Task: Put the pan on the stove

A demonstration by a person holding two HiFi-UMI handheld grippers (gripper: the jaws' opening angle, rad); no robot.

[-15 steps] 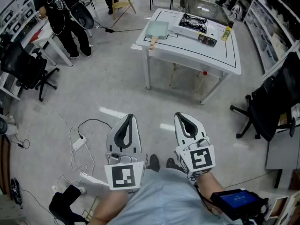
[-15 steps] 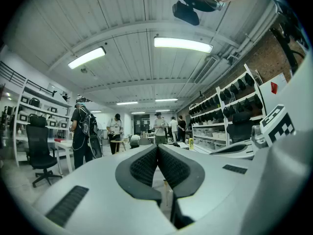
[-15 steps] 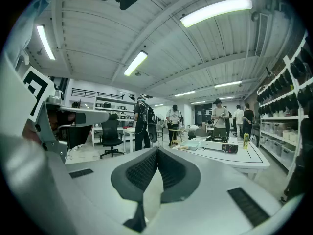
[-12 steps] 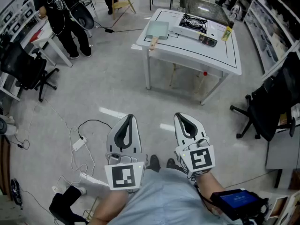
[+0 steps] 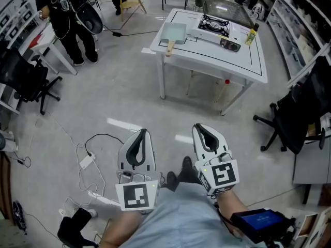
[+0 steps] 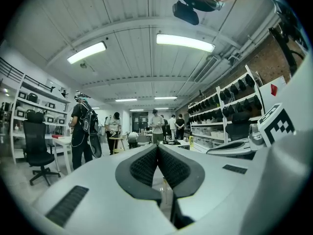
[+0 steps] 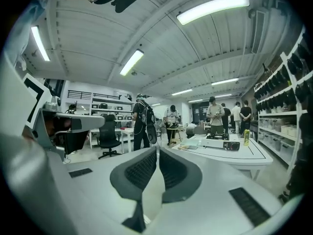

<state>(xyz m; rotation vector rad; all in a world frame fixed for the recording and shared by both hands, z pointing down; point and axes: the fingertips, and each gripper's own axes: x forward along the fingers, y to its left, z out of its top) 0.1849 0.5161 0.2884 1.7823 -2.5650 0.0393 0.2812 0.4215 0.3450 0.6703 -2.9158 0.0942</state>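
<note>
**Item:** pan (image 5: 175, 32). Square, shallow, pale green, with a wooden handle (image 5: 168, 47).

**Location:** on the white worktop (image 5: 227, 61), just beside the stove (image 5: 213, 25), at the stove's left in the head view. The handle points to the worktop's near edge.

**Handling (judged):** rigid, probably fairly light, with smooth sides. The handle is the place to grip.

**Left hand-held gripper** (image 5: 143, 132): jaws together, nothing held.

**Right hand-held gripper** (image 5: 199, 128): jaws together, nothing held.

**Position:** both are well apart from the stove and pan, low over the floor (image 5: 93, 97), tips aimed toward the stove.
</note>
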